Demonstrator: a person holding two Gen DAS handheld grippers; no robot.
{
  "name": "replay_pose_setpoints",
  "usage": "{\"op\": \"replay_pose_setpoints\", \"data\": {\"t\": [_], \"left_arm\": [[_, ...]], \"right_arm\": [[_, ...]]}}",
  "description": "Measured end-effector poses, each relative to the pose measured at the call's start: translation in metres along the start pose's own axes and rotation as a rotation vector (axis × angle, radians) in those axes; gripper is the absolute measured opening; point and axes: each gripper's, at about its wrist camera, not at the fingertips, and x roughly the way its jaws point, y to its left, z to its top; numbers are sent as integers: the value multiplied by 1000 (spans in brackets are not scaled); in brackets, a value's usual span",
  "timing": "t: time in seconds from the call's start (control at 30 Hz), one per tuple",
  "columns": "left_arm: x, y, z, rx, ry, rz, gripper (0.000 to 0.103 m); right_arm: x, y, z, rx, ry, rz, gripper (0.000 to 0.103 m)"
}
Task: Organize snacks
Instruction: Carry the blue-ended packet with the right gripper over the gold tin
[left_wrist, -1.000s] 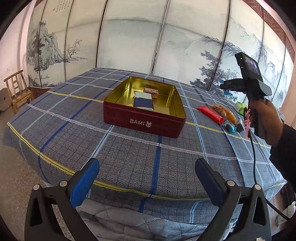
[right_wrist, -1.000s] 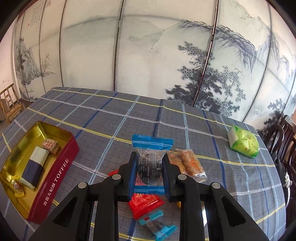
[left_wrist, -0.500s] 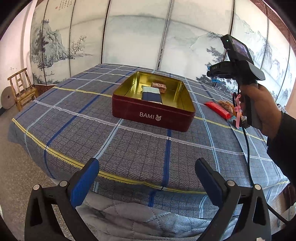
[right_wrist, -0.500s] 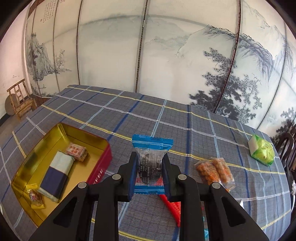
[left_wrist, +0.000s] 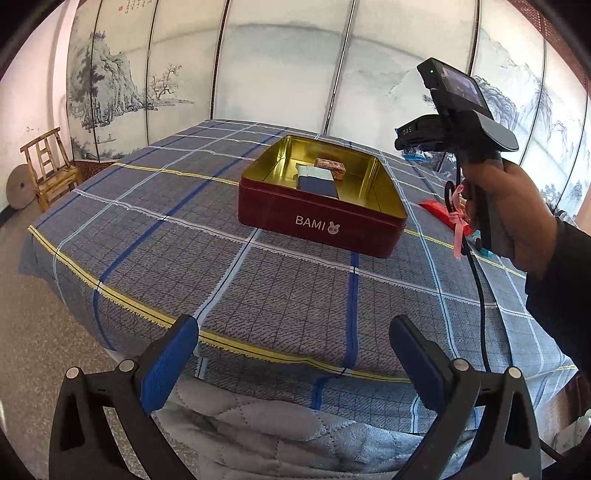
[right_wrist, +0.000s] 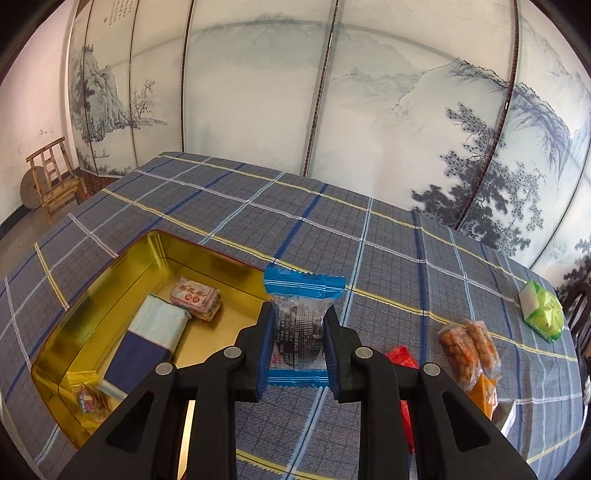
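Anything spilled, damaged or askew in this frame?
Nothing stands out. The tin sits flat with three snacks inside, the right gripper holds a blue-edged packet upright at its rim, and the loose snacks lie intact on the tablecloth.

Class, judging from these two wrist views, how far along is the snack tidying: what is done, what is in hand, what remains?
Done: three snacks lie in the tin, including a navy-and-white packet. In hand: the right gripper holds a blue-ended packet beside the tin's rim. Left: the peanut packets, red wrapper and green packet on the cloth. The left gripper is open, empty.
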Motion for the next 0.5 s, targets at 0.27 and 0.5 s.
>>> {"op": "replay_pose_setpoints", "data": {"t": [0.27, 0.5], "left_arm": [[4, 6, -1, -17, 7, 3, 102], [5, 10, -2, -25, 10, 5, 102]], "right_arm": [[6, 16, -3, -20, 12, 11, 26], [9, 31, -6, -44, 23, 23, 26]]}}
